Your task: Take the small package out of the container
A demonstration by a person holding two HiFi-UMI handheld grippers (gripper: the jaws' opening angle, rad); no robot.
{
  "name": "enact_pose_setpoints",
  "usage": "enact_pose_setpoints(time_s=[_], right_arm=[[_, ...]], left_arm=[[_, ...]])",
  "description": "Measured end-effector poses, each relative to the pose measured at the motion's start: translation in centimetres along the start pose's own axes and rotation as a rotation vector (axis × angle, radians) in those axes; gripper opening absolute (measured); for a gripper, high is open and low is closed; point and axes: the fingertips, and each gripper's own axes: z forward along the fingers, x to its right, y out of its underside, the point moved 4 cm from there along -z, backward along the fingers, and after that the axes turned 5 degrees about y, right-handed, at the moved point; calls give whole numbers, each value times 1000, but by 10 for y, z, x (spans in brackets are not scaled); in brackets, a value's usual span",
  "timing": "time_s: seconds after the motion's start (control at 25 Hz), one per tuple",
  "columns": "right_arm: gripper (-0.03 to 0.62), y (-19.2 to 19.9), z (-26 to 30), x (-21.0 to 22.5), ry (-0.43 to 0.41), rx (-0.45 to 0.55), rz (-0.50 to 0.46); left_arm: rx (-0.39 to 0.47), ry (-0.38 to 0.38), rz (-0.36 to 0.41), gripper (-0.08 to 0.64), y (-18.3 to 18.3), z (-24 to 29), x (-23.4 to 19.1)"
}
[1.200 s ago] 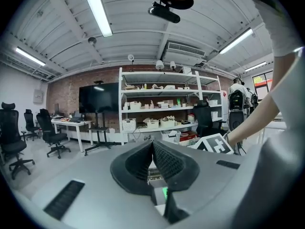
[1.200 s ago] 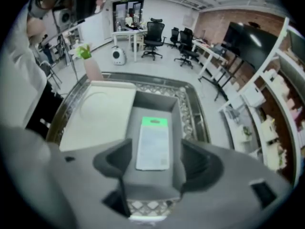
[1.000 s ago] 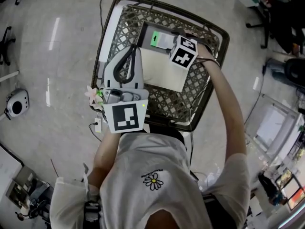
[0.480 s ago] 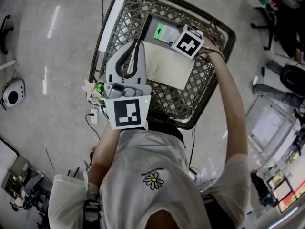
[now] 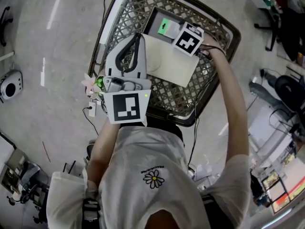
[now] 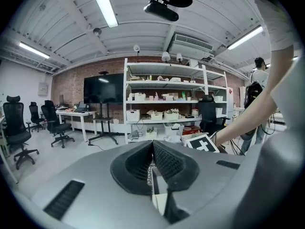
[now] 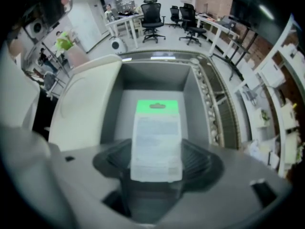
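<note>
A small package (image 7: 156,140) with a green top strip is clamped in my right gripper (image 7: 156,162), which is shut on its lower end. It hangs over the open grey container (image 7: 153,76). In the head view the package (image 5: 164,26) shows at the container (image 5: 153,19), just beside my right gripper (image 5: 175,30). The container's white lid (image 5: 169,63) stands open towards me. My left gripper (image 5: 138,36) is at the lid's left corner. In the left gripper view its jaws are shut on a thin pale edge, the lid (image 6: 160,200).
The container sits inside a wire mesh shopping cart (image 5: 123,19) on a grey floor. Cart walls ring the container on all sides (image 7: 209,104). Office chairs and desks (image 7: 157,13) stand farther off; shelving (image 6: 167,104) is beyond the left gripper.
The head view has drifted, so the cart sits a little higher in frame. My right gripper stays shut on the package over the container; the left one keeps its hold at the lid.
</note>
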Motion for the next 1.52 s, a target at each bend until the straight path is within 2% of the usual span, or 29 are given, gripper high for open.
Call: enact_pose_setpoints(time_s=[0.4, 0.64, 0.84, 1.08, 1.28, 1.52], right_arm=[[314, -7, 9, -2, -9, -141, -17], [314, -6, 8, 0, -2, -127, -14], [314, -8, 7, 3, 11, -132, -19], [317, -3, 5, 4, 22, -139, -10], [319, -1, -7, 6, 45, -111, 68], [319, -4, -67, 7, 104, -1, 227]], left_arm=[[5, 22, -12, 25, 5, 7, 7], [5, 25, -25, 25, 5, 6, 8], [1, -1, -65, 25, 5, 0, 1], [38, -26, -69, 25, -13, -13, -6], [64, -19, -59, 25, -30, -24, -6], [106, -15, -46, 25, -56, -41, -4]])
